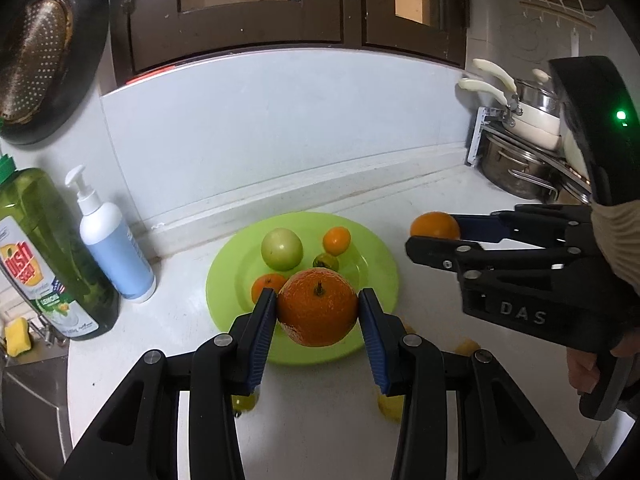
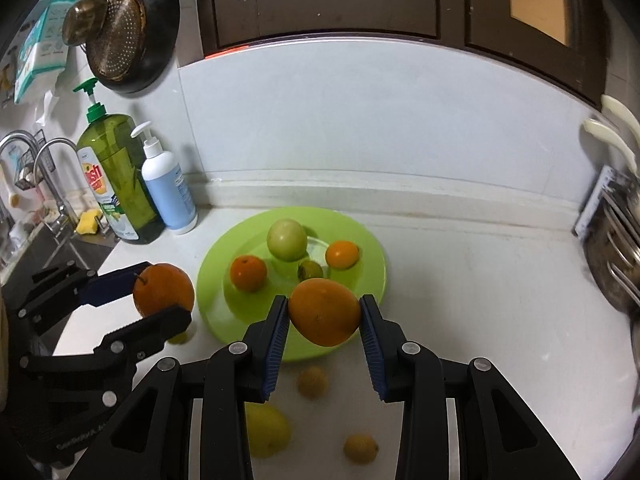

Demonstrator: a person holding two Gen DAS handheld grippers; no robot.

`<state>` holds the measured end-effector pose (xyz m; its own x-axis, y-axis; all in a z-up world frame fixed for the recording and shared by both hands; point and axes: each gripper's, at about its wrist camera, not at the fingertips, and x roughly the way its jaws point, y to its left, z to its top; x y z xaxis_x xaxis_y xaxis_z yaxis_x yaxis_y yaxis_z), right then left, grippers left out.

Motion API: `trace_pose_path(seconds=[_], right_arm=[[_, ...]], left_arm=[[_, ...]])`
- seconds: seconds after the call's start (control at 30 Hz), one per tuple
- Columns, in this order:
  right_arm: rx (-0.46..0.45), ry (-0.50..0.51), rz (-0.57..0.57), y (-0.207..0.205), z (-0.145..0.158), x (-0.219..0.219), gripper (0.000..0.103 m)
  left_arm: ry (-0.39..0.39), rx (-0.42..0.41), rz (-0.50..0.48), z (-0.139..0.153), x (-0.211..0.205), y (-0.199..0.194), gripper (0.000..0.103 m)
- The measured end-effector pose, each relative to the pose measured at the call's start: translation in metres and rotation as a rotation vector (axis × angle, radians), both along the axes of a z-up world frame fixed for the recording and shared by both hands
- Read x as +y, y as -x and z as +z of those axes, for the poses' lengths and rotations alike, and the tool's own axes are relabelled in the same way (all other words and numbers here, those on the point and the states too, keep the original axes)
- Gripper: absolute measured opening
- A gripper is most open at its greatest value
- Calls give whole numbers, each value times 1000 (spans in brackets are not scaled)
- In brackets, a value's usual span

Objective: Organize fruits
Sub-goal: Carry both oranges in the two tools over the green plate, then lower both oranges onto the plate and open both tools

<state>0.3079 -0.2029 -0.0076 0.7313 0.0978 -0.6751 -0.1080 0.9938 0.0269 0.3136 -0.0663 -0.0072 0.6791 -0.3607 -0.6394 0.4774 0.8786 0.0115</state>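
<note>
1. The white counter (image 2: 460,280) right of the green plate (image 2: 360,236) lies bare up to the pot rack (image 2: 612,240).
2. The dish soap bottle (image 2: 116,176) and the pump bottle (image 2: 168,188) block the plate's left side.
3. Small yellow fruits (image 2: 360,448) litter the near counter.

White counter (image 2: 460,280) below pale backsplash wall (image 2: 360,128). Dark brown cabinet doors (image 2: 328,0) across top of frame. Sink faucet (image 2: 48,168) at left edge. Stacked pots (image 1: 516,152) at right.
</note>
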Motion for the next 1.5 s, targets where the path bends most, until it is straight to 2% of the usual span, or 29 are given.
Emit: trace_pose_path(seconds=[0.2, 0.77, 0.97, 1.3, 1.5], right_arm=[[39, 7, 28, -31, -9, -3, 37], [163, 6, 52, -93, -61, -13, 37], [188, 4, 61, -101, -72, -14, 37], [194, 10, 76, -107, -73, -12, 37], [181, 0, 73, -103, -70, -13, 38]], left_arm=[[-7, 31, 6, -7, -8, -24, 41], [-44, 184, 38, -59, -24, -69, 41], [-48, 197, 38, -66, -27, -75, 41], [-50, 220, 33, -71, -28, -78, 41], [-52, 194, 39, -62, -26, -76, 43]])
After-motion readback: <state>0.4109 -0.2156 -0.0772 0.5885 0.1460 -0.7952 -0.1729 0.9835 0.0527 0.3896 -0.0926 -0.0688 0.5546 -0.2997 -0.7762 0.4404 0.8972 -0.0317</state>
